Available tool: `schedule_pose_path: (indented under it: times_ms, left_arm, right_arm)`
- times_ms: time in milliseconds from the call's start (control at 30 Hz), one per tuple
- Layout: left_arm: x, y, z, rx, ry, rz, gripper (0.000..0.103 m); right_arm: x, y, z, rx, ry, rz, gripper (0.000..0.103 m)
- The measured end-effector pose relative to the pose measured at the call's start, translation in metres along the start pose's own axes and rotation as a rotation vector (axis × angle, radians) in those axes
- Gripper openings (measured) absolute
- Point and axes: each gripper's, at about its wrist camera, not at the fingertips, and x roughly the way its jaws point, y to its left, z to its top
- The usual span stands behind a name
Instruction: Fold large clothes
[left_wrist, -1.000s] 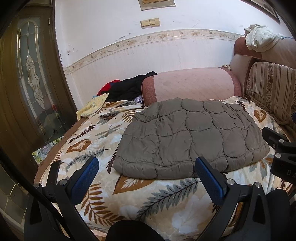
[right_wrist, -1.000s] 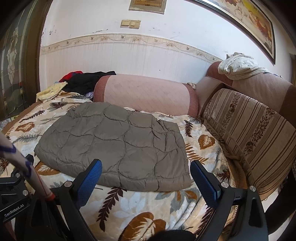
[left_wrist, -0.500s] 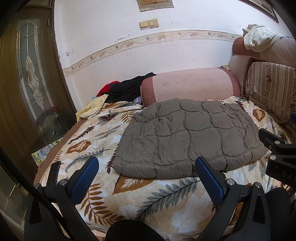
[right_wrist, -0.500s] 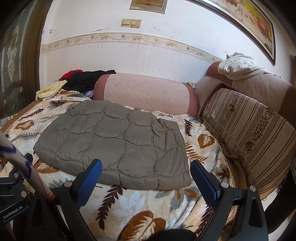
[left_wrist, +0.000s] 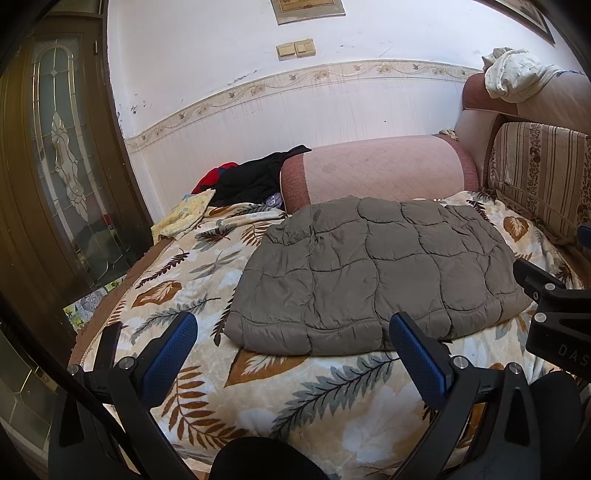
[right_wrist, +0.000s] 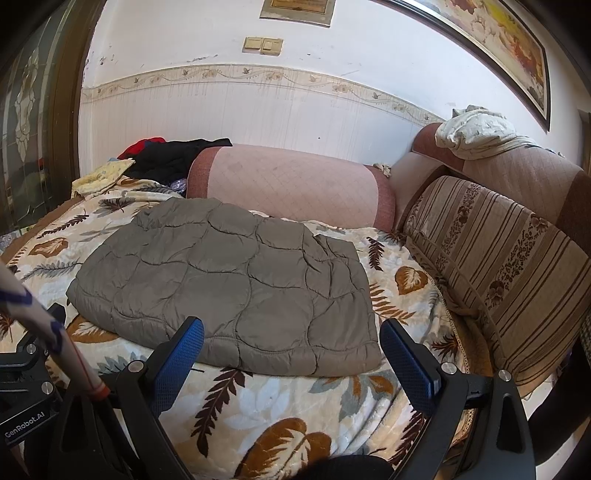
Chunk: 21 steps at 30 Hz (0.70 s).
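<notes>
Both tongs, the left tongs (left_wrist: 291, 350) and the right tongs (right_wrist: 291, 350), are held wide open and empty near the grey quilted jacket (left_wrist: 373, 273), which is laid folded on the leaf-patterned blanket (left_wrist: 332, 402), probably ready for another fold.

We see folded jacket (left_wrist: 373, 273) on blanket (left_wrist: 229, 373), bolster (left_wrist: 373, 168) behind it, clothes pile (left_wrist: 251, 181) behind-left, backrest cushion (right_wrist: 495, 258) along right.
</notes>
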Motion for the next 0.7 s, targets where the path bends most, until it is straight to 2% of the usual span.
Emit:
schedule_pose_path:
  times_ms: [700]
  left_arm:
    - [-0.0079,0.0018,0.0011,0.003,-0.012,-0.003,0.103]
  right_arm:
    - [-0.0035,0.0004,0.0008,-0.006,-0.005,0.000,0.098]
